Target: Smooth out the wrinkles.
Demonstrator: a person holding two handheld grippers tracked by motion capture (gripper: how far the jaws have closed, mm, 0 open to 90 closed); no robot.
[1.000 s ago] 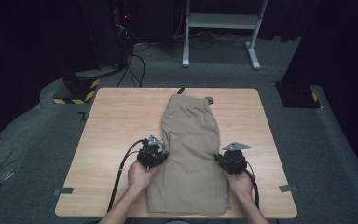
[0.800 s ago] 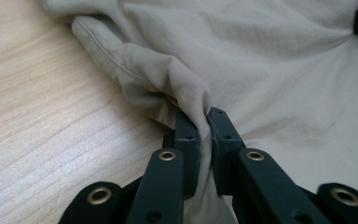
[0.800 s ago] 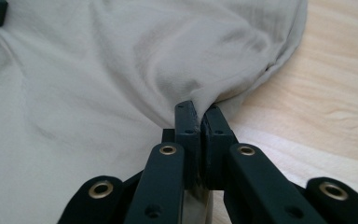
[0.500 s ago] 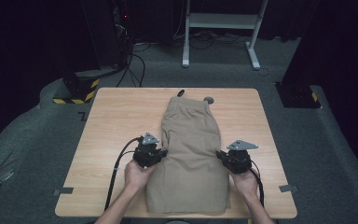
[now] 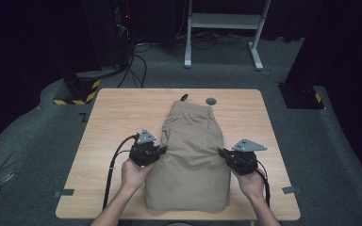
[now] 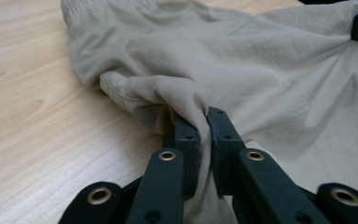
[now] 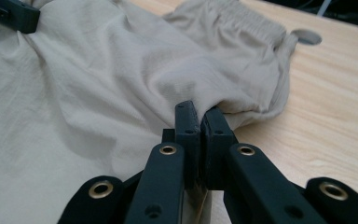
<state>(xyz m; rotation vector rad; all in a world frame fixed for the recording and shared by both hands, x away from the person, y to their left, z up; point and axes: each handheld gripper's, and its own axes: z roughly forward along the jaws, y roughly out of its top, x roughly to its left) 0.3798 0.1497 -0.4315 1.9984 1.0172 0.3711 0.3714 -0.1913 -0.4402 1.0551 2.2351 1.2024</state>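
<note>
A pair of beige trousers [image 5: 192, 155] lies lengthwise down the middle of a pale wooden surface [image 5: 103, 122], its elastic waistband at the far end near a small round grey cap [image 5: 210, 100] set in the wood. The left tool [image 5: 159, 151] pinches a fold of cloth at the garment's left edge, its jaws pressed together with fabric bunched between them, as the left gripper view shows up close [image 6: 204, 122]. The right tool [image 5: 222, 153] is clamped the same way on the opposite edge, roughly level with the left one, and its own view shows the jaws closed on a gathered fold [image 7: 199, 117].
</note>
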